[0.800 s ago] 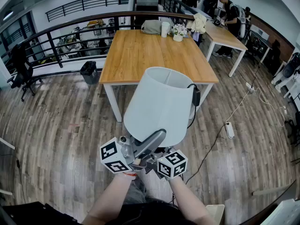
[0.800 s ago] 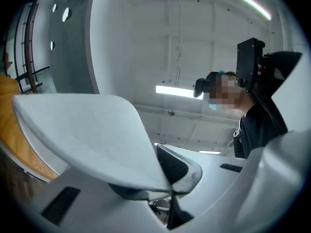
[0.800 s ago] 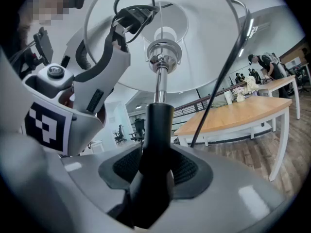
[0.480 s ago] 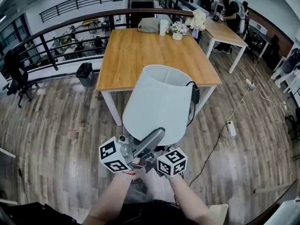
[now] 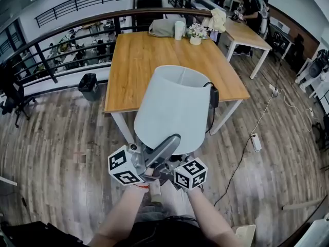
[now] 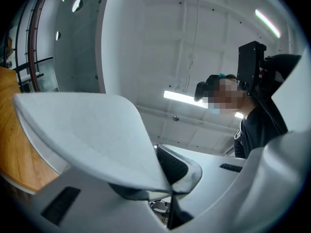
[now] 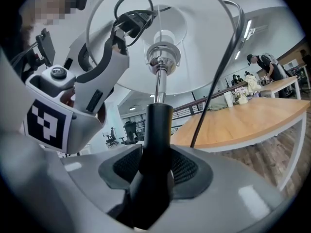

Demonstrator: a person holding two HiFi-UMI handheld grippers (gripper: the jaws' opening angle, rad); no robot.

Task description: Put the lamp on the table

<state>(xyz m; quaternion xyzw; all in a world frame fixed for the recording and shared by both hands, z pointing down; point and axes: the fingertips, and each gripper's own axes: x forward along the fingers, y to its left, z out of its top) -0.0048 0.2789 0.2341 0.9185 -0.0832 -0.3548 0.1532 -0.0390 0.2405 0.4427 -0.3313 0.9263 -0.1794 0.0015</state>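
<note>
The lamp (image 5: 174, 107) hangs in the air in front of me, tilted, carried by both grippers and not yet over the table (image 5: 169, 55), which lies ahead of them. My right gripper (image 7: 153, 174) is clamped on the black stem (image 7: 155, 130), with both jaws pressed flat to its sides. Above that grip the chrome neck runs up into the white shade (image 7: 204, 57). My left gripper (image 6: 170, 178), just beside the right one, is pinched on the shade's lower rim, with the thin material caught between its jaws.

The rim hold worries me most. If the two grippers drift apart or twist against each other, the shade will probably crease or pull out of that pinch, and then the whole weight swings on the stem.

The stem is round and smooth, so I judge it could turn or slide between the right jaws if I tip the lamp further. I cannot see the base, so I may misjudge its height and knock it on the table's near edge.

The black cord (image 7: 214, 91) drops from the shade past my right gripper. Loose like that, it could snag the table's corner or leg, or get under my feet on the wood floor (image 5: 67, 138).
</note>
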